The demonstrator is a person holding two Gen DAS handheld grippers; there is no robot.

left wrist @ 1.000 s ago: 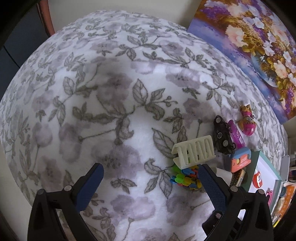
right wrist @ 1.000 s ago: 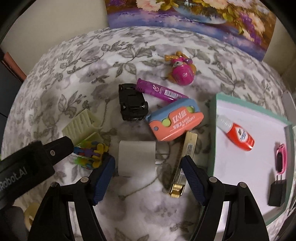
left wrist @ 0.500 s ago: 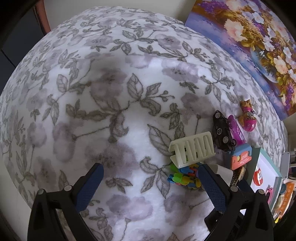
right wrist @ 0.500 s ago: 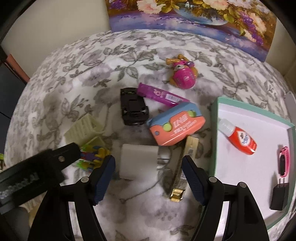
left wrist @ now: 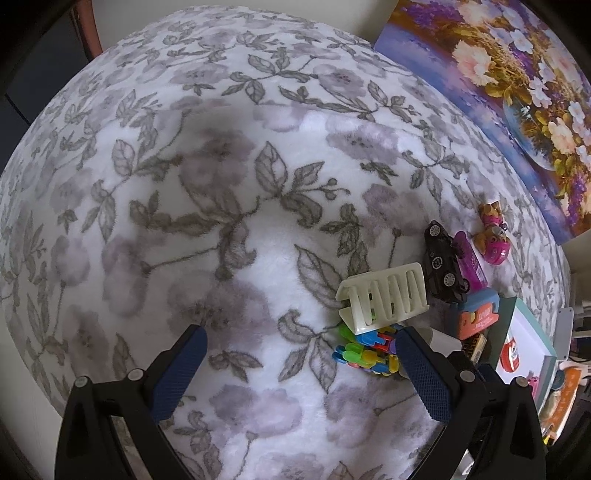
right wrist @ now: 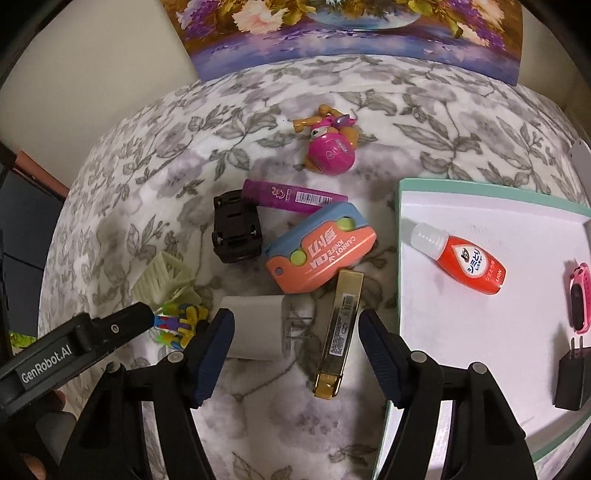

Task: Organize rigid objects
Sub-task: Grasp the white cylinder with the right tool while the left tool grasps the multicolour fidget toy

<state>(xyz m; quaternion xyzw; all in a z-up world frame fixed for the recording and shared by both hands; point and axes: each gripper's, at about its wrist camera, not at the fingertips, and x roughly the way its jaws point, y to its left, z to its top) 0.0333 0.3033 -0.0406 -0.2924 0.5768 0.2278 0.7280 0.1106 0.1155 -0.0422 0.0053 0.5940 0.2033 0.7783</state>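
My right gripper (right wrist: 295, 321) is open, low over a white charger (right wrist: 255, 328) and a gold bar (right wrist: 338, 328) that lie between its fingers. Beyond them lie an orange-and-blue carrot knife (right wrist: 321, 251), a black toy car (right wrist: 236, 230), a purple tube (right wrist: 291, 195) and a pink toy figure (right wrist: 330, 147). My left gripper (left wrist: 300, 334) is open over the floral cloth. Its right finger is beside colourful clips (left wrist: 365, 350) and a cream slotted rack (left wrist: 384, 297). The teal-rimmed tray (right wrist: 399, 221) holds a red bottle (right wrist: 465, 262), a pink band (right wrist: 580, 295) and a black plug (right wrist: 570, 380).
A flower painting (right wrist: 351, 33) leans on the wall behind the table. The floral cloth (left wrist: 184, 184) is bare on the left half. The left gripper's body (right wrist: 74, 350) reaches in beside the right one, close to the clips (right wrist: 181, 325) and rack (right wrist: 162, 277).
My right gripper has moved forward and down, so the charger and gold bar now sit between its fingers. The left gripper has shifted only slightly. No object has moved.
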